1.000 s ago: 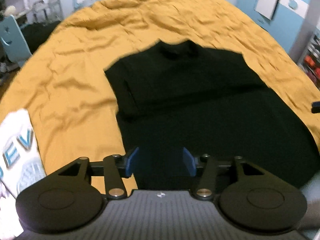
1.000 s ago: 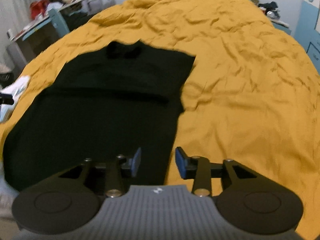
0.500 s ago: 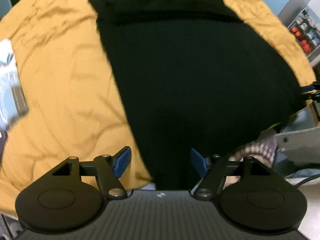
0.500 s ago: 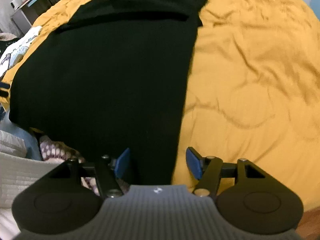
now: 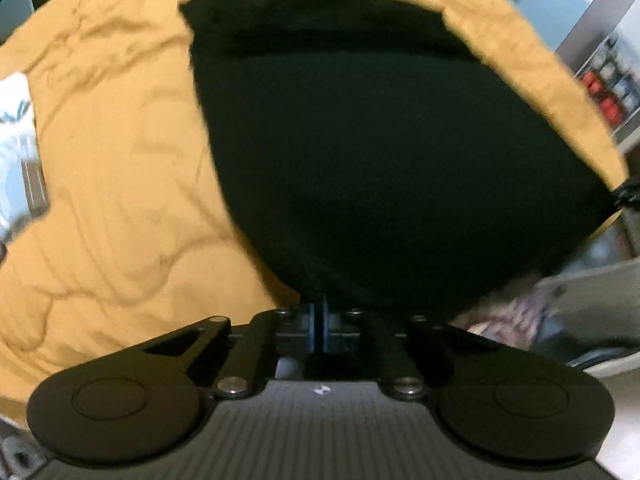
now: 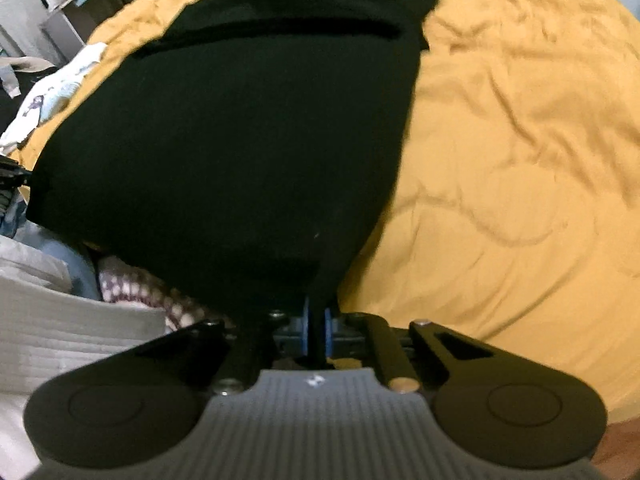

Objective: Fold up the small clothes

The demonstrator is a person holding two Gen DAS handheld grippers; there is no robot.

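With both hem corners of the black shirt [image 5: 360, 152] pinched, left tongs [image 5: 319, 322] and right tongs [image 6: 316, 326] clamp closed; next, seemingly, carrying the hem toward the collar across the bed [image 6: 520, 140].

Black garment [image 5: 380, 152], spread flat on mustard bedspread [image 5: 112, 184], collar far, near hem lifted

Matt black cloth shirt [image 6: 240, 128], wrinkled mustard quilted cloth bedspread [image 6: 520, 140], matt ribbed plastic left tool [image 5: 319, 328]
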